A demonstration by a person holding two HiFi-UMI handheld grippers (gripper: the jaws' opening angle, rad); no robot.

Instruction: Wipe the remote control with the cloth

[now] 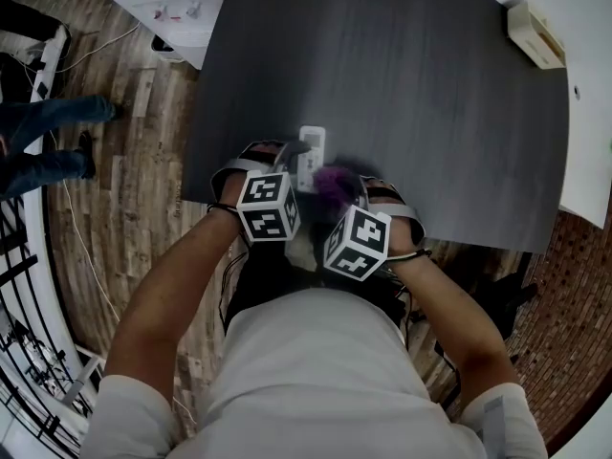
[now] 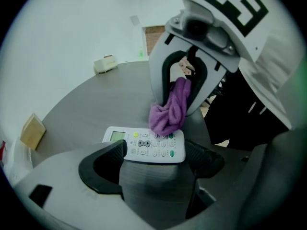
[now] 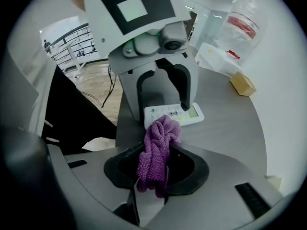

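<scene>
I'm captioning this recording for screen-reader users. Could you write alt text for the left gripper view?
The left gripper has its jaws open, with a white remote control lying buttons-up across the gap at their tips on a dark grey table. Opposite, the right gripper holds a bunched purple cloth down at the remote's far edge.

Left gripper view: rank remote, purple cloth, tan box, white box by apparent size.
1. remote control
2. purple cloth
3. tan box
4. white box
Both boxes sit farther from the camera, so their real sizes are unsure.
</scene>
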